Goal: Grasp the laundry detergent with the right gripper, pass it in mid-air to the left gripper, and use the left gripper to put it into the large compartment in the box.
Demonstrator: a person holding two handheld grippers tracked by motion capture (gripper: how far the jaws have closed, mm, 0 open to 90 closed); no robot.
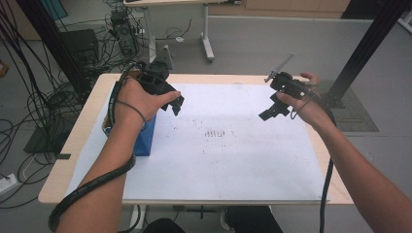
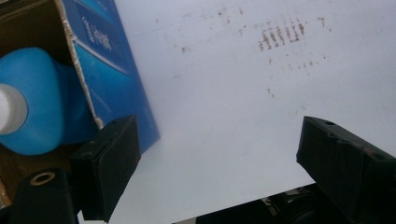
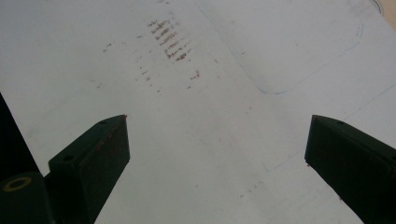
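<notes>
A blue cardboard box stands open at the left edge of the white sheet. Inside it, in the left gripper view, lies a blue bottle with a white cap. My left gripper hangs just right of and above the box. It is open, and only bare sheet shows between its fingers. My right gripper hovers over the right part of the sheet. It is open as well, holding nothing.
The sheet covers a wooden table. Brown smudge marks sit at its middle, and a faint pencil outline lies farther back. Cables crowd the floor at left. A black frame post rises at right.
</notes>
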